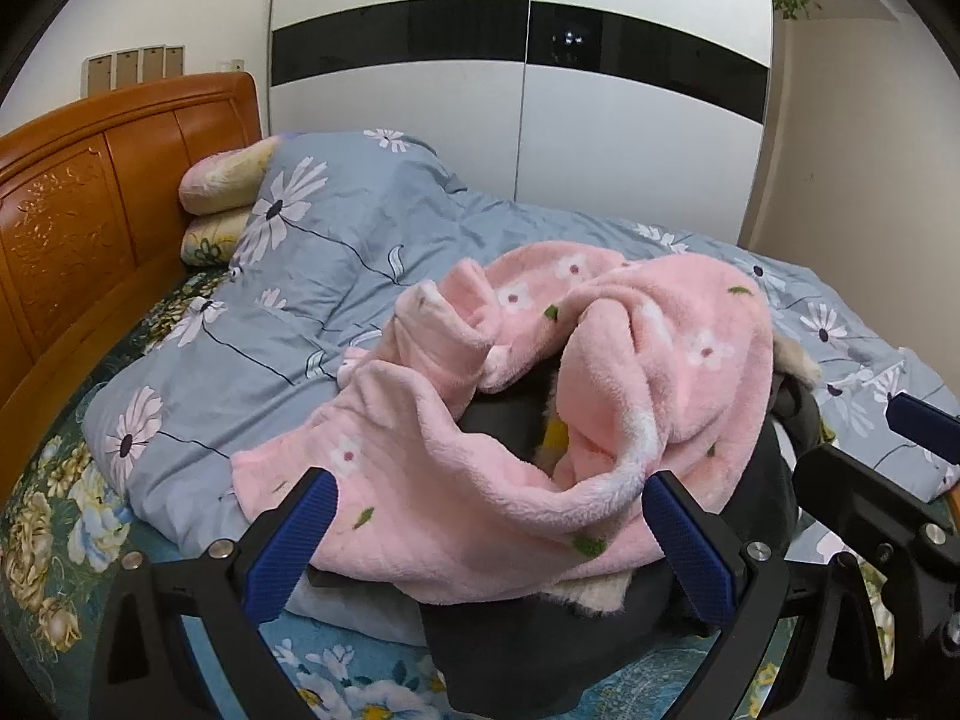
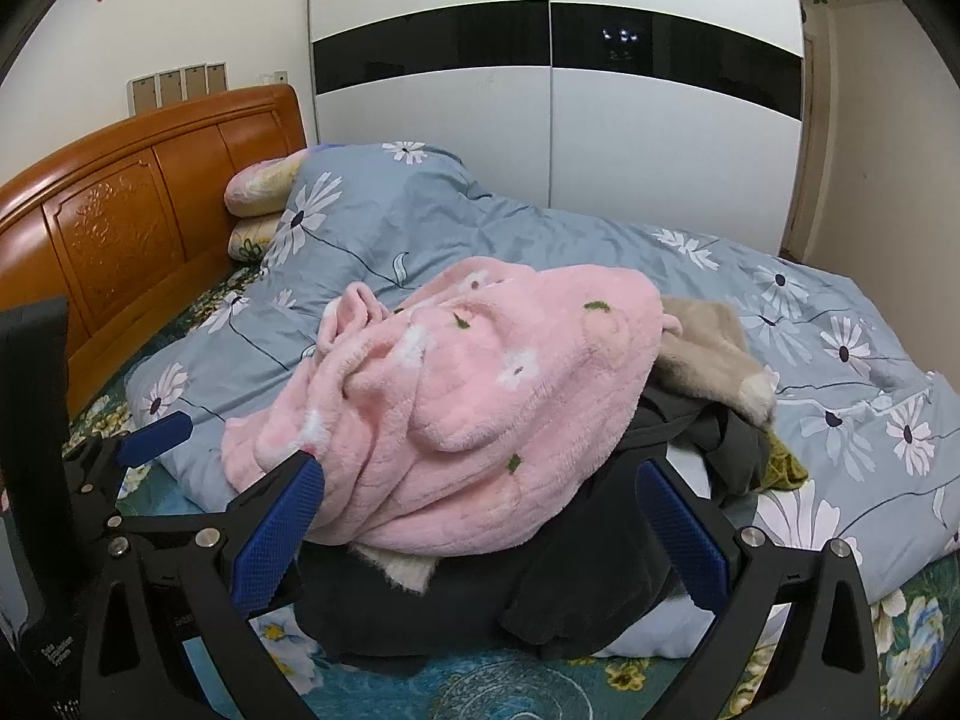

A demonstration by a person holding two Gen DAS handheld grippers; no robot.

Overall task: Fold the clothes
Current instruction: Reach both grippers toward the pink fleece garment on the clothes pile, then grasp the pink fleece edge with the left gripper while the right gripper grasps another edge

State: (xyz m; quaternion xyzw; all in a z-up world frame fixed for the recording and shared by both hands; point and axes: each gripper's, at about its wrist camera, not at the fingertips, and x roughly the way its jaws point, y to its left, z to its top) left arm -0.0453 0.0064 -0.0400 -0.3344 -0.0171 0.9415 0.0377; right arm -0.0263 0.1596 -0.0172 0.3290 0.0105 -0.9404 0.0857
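A crumpled pink fleece garment [image 1: 630,360] with white flowers tops a heap of clothes on the bed. Under it lie a dark grey garment [image 1: 540,648] and a beige furry piece [image 2: 708,348]. My left gripper [image 1: 489,489] hangs open just above the near edge of the pink garment [image 2: 480,396], its blue pads wide apart and pressing on nothing. My right gripper [image 2: 480,477] is also open, over the near side of the heap where the dark garment [image 2: 450,600] shows. Each view catches one blue finger of the other gripper, at the right edge [image 1: 921,426] and at the left [image 2: 156,435].
A grey-blue quilt [image 1: 360,252] with daisy print lies bunched across the bed behind the heap. Two pillows [image 1: 222,180] lean on the wooden headboard [image 1: 90,210] at the left. A white wardrobe [image 1: 522,120] with a black band stands behind. A floral sheet [image 1: 48,528] covers the mattress.
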